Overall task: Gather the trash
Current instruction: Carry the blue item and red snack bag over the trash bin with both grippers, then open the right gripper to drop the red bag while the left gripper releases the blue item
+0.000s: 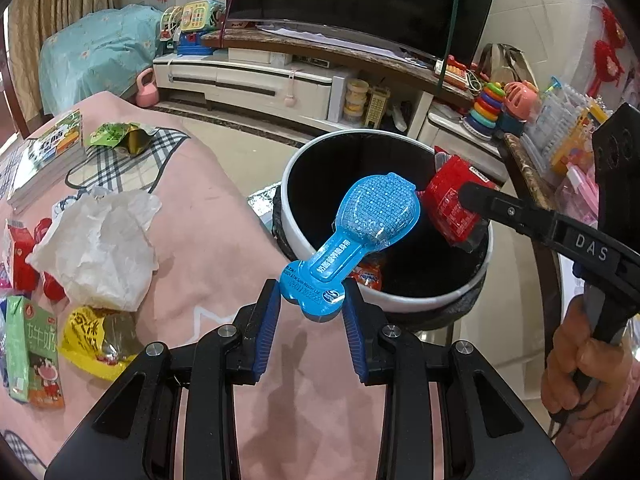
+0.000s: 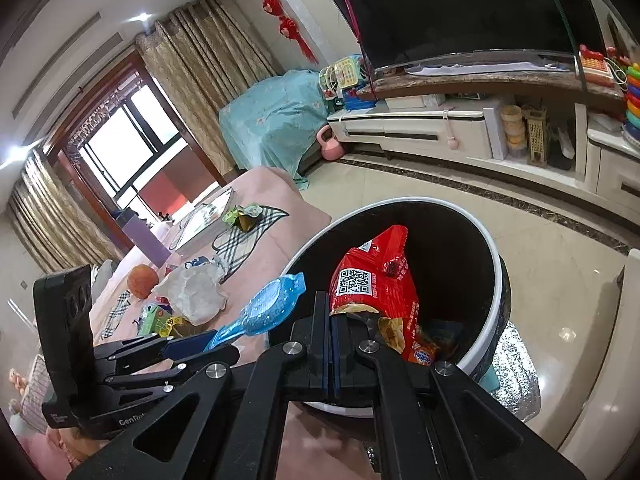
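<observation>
Blue plastic blister pack (image 1: pixel 352 236) is pinched at its tail by the left gripper (image 1: pixel 312 316), above the bin (image 1: pixel 384 304) rim. Right gripper (image 2: pixel 332 320) clamps a red wrapper (image 2: pixel 372 280) over the opening. If released too early, the pack may fall onto the pink cloth (image 1: pixel 224 216).

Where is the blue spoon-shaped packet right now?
The blue spoon-shaped packet is pinched in the left claw, over the near rim of the trash bin, left of the red wrapper.
</observation>
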Action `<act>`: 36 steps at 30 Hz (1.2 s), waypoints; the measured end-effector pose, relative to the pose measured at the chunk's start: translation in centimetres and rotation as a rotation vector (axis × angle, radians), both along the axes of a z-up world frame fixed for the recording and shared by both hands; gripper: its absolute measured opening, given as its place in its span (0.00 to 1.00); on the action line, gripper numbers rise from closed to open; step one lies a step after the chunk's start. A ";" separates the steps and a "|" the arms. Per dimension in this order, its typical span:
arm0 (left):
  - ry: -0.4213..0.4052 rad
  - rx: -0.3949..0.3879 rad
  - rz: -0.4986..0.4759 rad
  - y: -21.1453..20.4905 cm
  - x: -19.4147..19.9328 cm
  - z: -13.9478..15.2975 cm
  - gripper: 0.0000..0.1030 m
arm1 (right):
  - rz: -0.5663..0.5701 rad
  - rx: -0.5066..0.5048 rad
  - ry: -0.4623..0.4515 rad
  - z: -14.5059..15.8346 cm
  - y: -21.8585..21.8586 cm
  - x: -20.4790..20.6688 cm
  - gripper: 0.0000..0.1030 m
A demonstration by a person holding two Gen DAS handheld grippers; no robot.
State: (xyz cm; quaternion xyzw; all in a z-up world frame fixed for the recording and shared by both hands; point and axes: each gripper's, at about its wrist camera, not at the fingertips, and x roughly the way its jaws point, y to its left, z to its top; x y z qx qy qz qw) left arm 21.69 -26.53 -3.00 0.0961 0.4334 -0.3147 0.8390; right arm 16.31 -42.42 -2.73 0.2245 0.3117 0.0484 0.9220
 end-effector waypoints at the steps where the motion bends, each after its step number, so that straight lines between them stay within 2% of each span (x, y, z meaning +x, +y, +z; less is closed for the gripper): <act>1: -0.001 0.002 -0.001 -0.2 0.1 0.0 0.30 | 0.001 0.000 0.001 -0.1 -0.1 0.0 0.01; 18: 0.020 0.025 0.008 -1.6 0.9 -0.1 0.32 | -0.001 0.013 0.034 -0.8 -1.1 0.5 0.06; 22: 0.034 0.014 0.019 -1.5 1.0 0.0 0.44 | -0.002 0.023 0.038 -0.9 -1.1 0.4 0.08; 25: 0.030 0.008 0.029 -1.1 0.7 0.0 0.49 | -0.007 0.032 0.041 -1.0 -1.3 0.3 0.18; 27: 0.031 0.003 0.039 -0.6 0.6 0.0 0.50 | -0.010 0.040 0.036 -0.9 -1.4 0.1 0.31; 32: 0.037 -0.021 0.073 1.2 -0.2 -0.1 0.54 | -0.015 0.045 0.026 -0.5 -1.1 -0.3 0.36; 36: 0.044 -0.051 0.109 3.1 -1.0 -0.2 0.56 | -0.014 0.044 0.015 -0.2 -0.6 -0.7 0.52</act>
